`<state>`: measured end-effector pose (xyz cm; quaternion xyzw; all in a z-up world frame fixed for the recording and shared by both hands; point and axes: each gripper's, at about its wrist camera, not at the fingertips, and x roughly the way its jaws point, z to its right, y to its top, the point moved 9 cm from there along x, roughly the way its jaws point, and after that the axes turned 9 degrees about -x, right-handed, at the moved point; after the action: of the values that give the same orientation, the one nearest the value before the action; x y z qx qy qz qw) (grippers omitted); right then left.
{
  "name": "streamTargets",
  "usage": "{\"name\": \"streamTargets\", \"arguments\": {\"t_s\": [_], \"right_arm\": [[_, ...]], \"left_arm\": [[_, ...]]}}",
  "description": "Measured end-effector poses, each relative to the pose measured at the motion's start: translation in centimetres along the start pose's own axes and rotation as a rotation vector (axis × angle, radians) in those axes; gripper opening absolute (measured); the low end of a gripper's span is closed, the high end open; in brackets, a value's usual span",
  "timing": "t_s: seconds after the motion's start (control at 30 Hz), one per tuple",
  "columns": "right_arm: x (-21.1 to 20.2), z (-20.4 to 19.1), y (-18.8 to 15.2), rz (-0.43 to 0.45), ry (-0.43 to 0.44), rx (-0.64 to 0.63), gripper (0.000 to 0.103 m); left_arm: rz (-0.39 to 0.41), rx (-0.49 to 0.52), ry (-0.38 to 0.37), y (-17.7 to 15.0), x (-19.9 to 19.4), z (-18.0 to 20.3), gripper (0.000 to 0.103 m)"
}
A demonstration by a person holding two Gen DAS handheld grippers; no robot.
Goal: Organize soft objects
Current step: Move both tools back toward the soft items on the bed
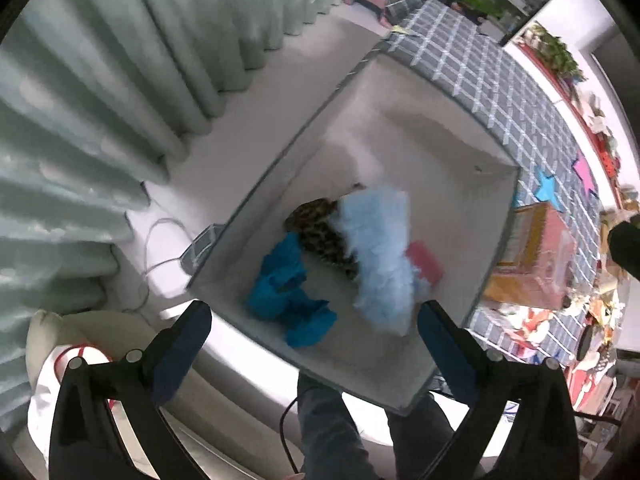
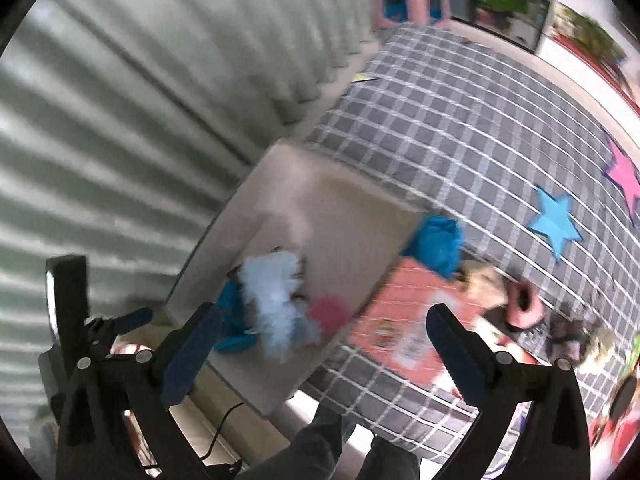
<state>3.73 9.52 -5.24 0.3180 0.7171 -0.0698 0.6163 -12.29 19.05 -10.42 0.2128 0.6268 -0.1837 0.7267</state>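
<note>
A grey fabric bin (image 1: 404, 128) stands on the floor below me. Inside lie a light blue fluffy piece (image 1: 380, 256), a leopard-print piece (image 1: 316, 228), a crumpled blue cloth (image 1: 284, 296) and a pink item (image 1: 426, 264). My left gripper (image 1: 316, 316) hangs open above the bin's near edge with nothing between its fingers. My right gripper (image 2: 324, 312) is open and empty too, over the bin (image 2: 340, 208) in a blurred view. Another blue cloth (image 2: 436, 244) and a pink soft thing (image 2: 524, 308) lie on the checked mat (image 2: 460, 128).
Pale green curtains (image 1: 92, 120) hang to the left. An orange box (image 2: 408, 320) lies on the mat beside the bin. Blue (image 2: 554, 220) and pink (image 2: 628, 172) star shapes lie further out. A person's legs (image 1: 332, 432) and a black cable (image 1: 286, 432) are below the grippers.
</note>
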Motion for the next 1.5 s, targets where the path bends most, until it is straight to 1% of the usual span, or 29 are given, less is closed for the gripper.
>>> {"name": "streamTargets", "arguments": {"t_s": [0.17, 0.33, 0.43, 0.6, 0.8, 0.87, 1.0, 1.1, 1.17, 1.33, 1.5], "right_arm": [[-1.2, 6.5, -1.8, 0.009, -0.067, 0.123, 0.103], [-2.1, 13.8, -6.0, -0.003, -0.112, 0.278, 0.103], [-2.0, 17.8, -9.1, -0.026, -0.139, 0.36, 0.103], [-2.0, 23.7, -14.4, -0.06, -0.159, 0.507, 0.103], [-2.2, 28.5, -18.9, -0.085, -0.176, 0.614, 0.103], [-2.0, 29.7, -19.9, -0.089, -0.179, 0.64, 0.103], [-1.8, 32.5, -22.1, -0.098, -0.193, 0.701, 0.103], [-1.4, 34.6, -23.5, -0.107, -0.195, 0.75, 0.103], [-1.3, 35.7, -24.2, -0.109, -0.199, 0.772, 0.103], [-0.2, 38.9, -25.5, -0.126, -0.223, 0.811, 0.103], [1.5, 41.9, -25.6, -0.119, -0.228, 0.855, 0.103]], "left_arm": [[0.006, 0.086, -0.011, 0.2, -1.1, 3.6, 0.103], [0.003, 0.185, -0.033, -0.1, -2.0, 8.4, 0.103], [0.006, 0.265, -0.045, -0.6, -2.5, 12.4, 0.103], [-0.001, 0.387, -0.052, -1.7, -2.6, 18.8, 0.103], [-0.003, 0.529, -0.047, -3.4, -1.7, 26.6, 0.103], [-0.023, 0.574, -0.04, -4.3, -0.5, 29.4, 0.103], [-0.069, 0.604, -0.007, -5.4, 3.0, 33.3, 0.103], [-0.112, 0.618, 0.036, -6.2, 6.5, 36.0, 0.103], [-0.115, 0.645, 0.068, -6.6, 8.3, 37.6, 0.103], [-0.112, 0.739, 0.17, -7.3, 12.1, 39.5, 0.103], [-0.16, 0.742, 0.21, -7.7, 15.3, 40.3, 0.103]]}}
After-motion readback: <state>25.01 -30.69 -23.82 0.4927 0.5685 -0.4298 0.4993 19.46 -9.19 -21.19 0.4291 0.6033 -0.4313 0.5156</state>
